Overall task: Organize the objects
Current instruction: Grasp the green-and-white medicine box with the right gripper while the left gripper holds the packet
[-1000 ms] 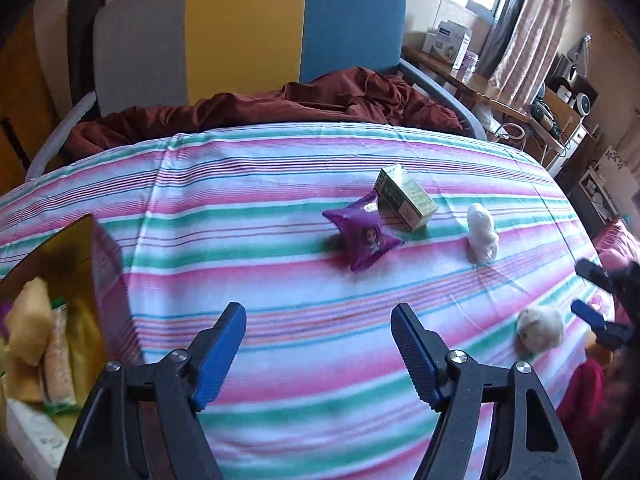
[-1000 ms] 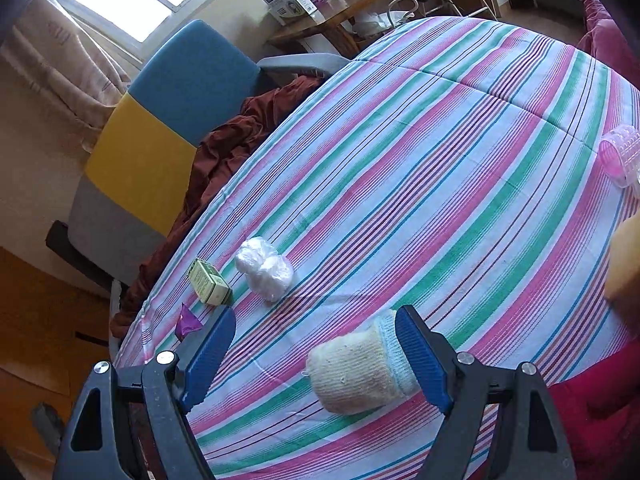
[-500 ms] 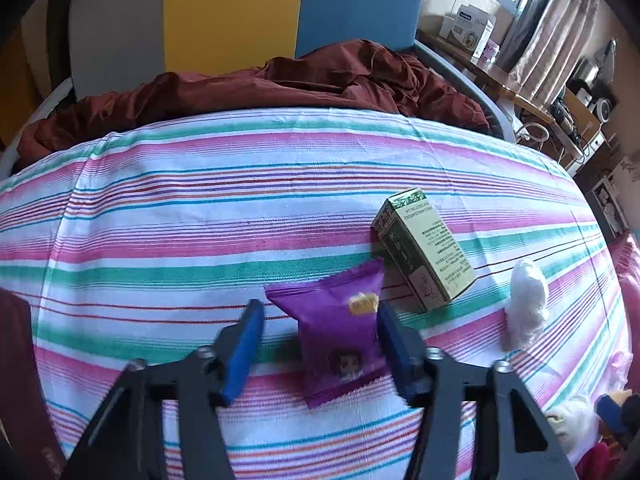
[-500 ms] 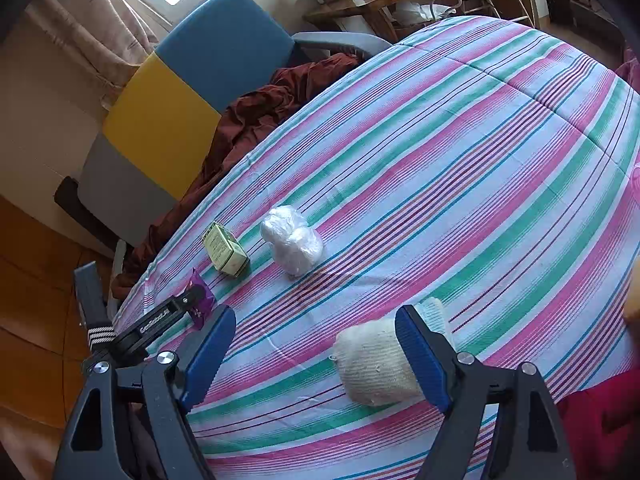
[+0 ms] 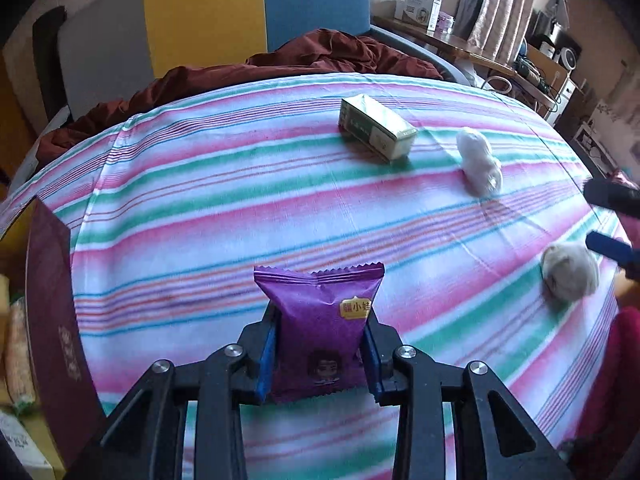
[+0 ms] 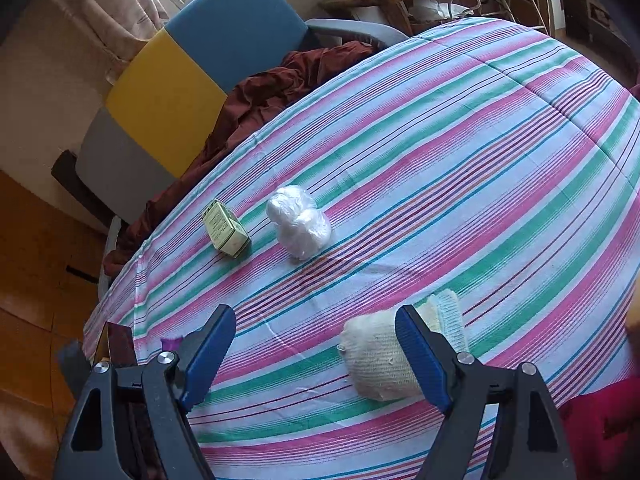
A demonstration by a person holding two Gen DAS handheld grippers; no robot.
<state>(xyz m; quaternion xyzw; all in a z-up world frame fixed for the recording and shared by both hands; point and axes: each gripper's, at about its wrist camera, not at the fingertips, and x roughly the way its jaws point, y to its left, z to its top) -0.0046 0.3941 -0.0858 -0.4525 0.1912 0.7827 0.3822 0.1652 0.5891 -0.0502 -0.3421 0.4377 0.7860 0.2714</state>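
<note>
Above the striped bedspread (image 5: 224, 184) the left gripper (image 5: 320, 354) clamps a purple snack packet (image 5: 320, 320) beside a maroon box (image 5: 52, 320) holding what look like snacks — the right gripper (image 6: 316, 356) gapes empty.

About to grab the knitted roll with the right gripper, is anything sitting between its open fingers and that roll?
Nothing visible does. The right gripper is open just above the knitted roll, with only bare striped cloth around it.
</note>
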